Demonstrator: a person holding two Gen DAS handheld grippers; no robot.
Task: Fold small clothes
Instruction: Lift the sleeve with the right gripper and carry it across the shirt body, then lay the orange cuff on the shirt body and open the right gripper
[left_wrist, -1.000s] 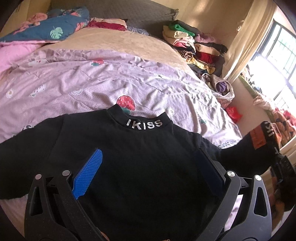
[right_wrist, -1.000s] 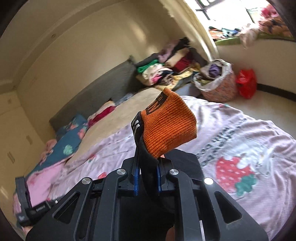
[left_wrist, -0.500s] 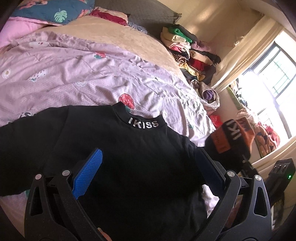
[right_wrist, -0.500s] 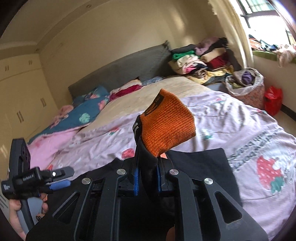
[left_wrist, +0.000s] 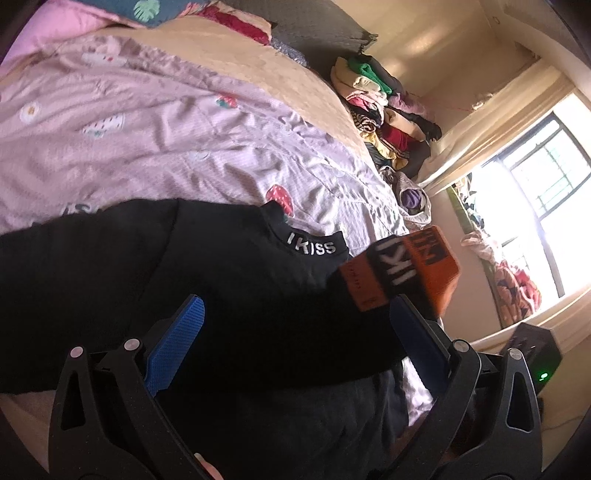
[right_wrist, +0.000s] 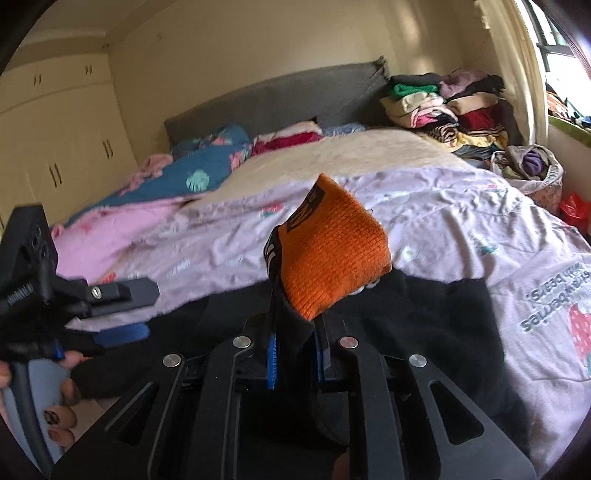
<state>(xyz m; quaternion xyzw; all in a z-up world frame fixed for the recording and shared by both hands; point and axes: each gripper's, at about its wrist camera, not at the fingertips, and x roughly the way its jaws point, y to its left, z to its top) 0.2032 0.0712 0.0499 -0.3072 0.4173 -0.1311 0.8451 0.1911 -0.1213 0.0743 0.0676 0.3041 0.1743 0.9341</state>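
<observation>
One small black knit top with a white-lettered collar (left_wrist: 207, 280) lies flat on the lilac strawberry-print quilt (left_wrist: 155, 147), and the left gripper (left_wrist: 295, 347) hovers over its body, blue pads spread wide, nothing between them. Its orange ribbed cuff (left_wrist: 424, 266) comes across from the right. From the right wrist, the right gripper (right_wrist: 295, 354) pinches that sleeve below the cuff (right_wrist: 332, 258), jaws just beginning to ease apart. Best carry the sleeve fully over the chest, lay it flat, then let go. Count: one top, one raised cuff, two grippers, one clothes pile (right_wrist: 447, 107).
</observation>
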